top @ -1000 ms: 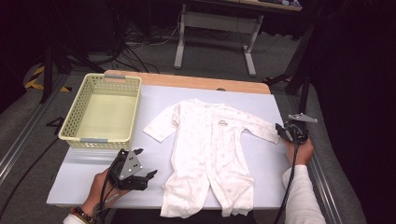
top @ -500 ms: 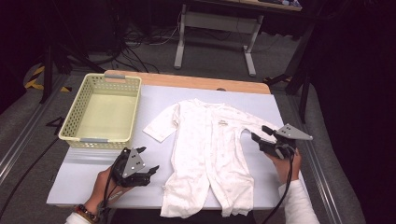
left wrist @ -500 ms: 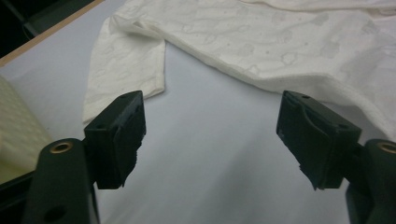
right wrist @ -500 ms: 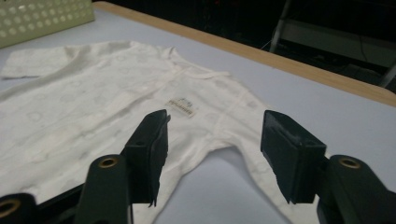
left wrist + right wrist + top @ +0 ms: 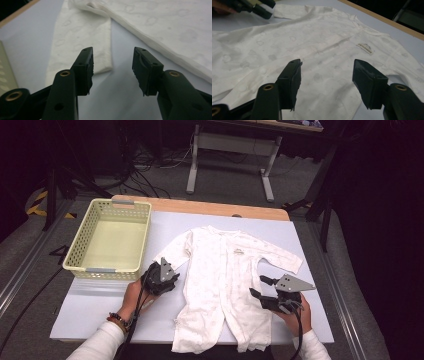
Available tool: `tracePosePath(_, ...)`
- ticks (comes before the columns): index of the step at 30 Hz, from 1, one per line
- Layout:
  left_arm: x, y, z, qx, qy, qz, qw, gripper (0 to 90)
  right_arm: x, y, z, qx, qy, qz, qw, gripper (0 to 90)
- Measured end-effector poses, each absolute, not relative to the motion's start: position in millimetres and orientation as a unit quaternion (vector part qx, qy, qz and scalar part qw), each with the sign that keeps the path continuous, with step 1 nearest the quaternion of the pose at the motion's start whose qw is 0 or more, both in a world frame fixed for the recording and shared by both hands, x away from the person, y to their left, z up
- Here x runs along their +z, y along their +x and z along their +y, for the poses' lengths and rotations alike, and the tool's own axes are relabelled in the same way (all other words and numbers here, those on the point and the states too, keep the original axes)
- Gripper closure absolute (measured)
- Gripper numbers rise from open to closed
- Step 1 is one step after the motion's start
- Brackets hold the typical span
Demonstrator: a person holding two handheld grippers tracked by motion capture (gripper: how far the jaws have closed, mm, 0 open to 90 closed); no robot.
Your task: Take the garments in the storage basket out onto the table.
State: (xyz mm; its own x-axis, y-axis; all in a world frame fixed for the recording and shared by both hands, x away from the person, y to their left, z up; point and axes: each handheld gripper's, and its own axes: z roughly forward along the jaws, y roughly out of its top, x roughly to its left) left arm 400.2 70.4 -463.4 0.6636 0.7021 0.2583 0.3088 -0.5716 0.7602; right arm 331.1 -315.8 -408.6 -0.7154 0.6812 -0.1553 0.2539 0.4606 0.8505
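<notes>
Left jaws: left gripper (image 5: 161,279) half open, just been closing, nothing between; sleeve cuff (image 5: 82,47) lies just ahead.
Right jaws: right gripper (image 5: 325,75) apart, empty, over the baby romper (image 5: 227,280) (flat on the worktop (image 5: 95,305)).
Risk: pinching only one layer, so the fold drags crooked.
Change: both hands came inward; earlier at the romper's outer edges.

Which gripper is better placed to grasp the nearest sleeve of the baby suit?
Left. The left gripper points at the sleeve cuff, jaws apart. The right gripper faces the suit's body.
</notes>
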Motion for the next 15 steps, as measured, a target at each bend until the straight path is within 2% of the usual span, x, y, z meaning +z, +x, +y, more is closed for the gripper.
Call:
tracePosePath(5, -465, 413, 64, 0.273, 0.846, 0.319, 0.33, 54.3, -404, 327, -311, 0.447, 0.27, 0.819, 0.238, 38.6)
tracePosePath(7, -465, 415, 63, 0.271, 0.847, 0.324, 0.322, 59.5, -406, 327, -309, 0.443, 0.269, 0.823, 0.232, 37.3)
tracePosePath(9, -466, 415, 64, 0.269, 0.847, 0.331, 0.318, 68.4, -407, 328, -307, 0.438, 0.271, 0.826, 0.23, 36.8)
tracePosePath(11, -465, 413, 66, 0.274, 0.85, 0.334, 0.3, 82.1, -407, 327, -304, 0.438, 0.267, 0.828, 0.226, 36.7)
tracePosePath(15, -463, 411, 75, 0.263, 0.851, 0.34, 0.302, 86.9, -406, 323, -301, 0.442, 0.257, 0.829, 0.225, 36.7)
